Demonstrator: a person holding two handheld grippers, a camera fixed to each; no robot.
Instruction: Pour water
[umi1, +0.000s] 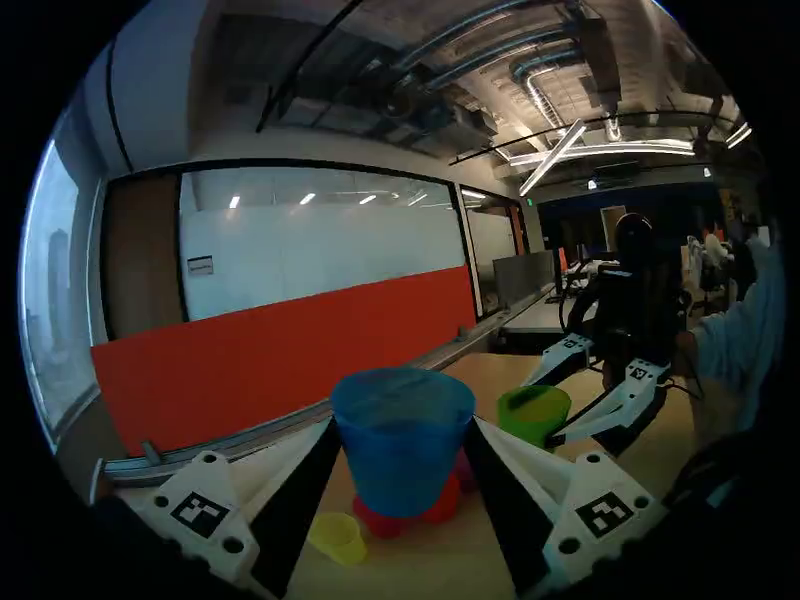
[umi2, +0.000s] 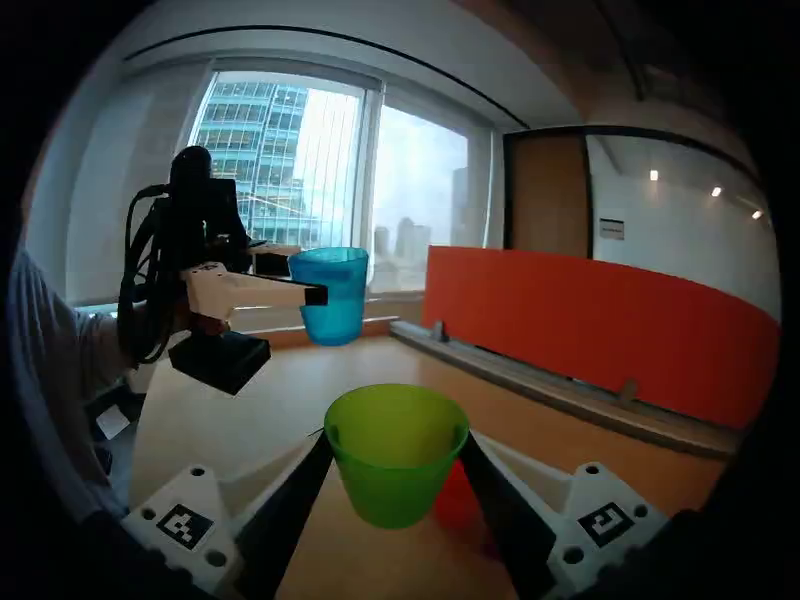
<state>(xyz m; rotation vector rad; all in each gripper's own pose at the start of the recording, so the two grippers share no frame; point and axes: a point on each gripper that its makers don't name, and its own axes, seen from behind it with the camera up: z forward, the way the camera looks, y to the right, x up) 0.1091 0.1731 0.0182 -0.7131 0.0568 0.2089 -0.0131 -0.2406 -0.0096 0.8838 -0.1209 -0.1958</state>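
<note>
**While each pair of fingers clamps a cup, blue sits left and green right**

Where the left gripper (umi1: 405, 425) closes, both fingers press the sides of a blue cup (umi1: 403, 430), a translucent plastic cone that widens to a smooth rim. Its base overlaps what lies past the fingertips: red cups (umi1: 385, 520) half hidden behind it and a small yellow cup (umi1: 338, 535) lying on the pale wooden tabletop (umi1: 440, 565). Whether it holds water cannot be told.

Between the fingers of the right gripper (umi2: 397, 445), a green cup (umi2: 395, 450) of the same tapered plastic is pinched upright. A red shape (umi2: 458, 500) behind it is mostly covered.

Each camera catches the other tool farther off. Beyond the left fingers and to their right, the right gripper (umi1: 538, 412) grips the green cup (umi1: 530, 410), whose bottom is hidden. Beyond the right fingers, up and to their left, the left gripper (umi2: 330, 290) holds the blue cup (umi2: 332, 295) above the tabletop, its far finger concealed. A pale sleeve (umi1: 735, 330) is cut off at the edge. An orange panel (umi1: 280, 350) runs behind.
</note>
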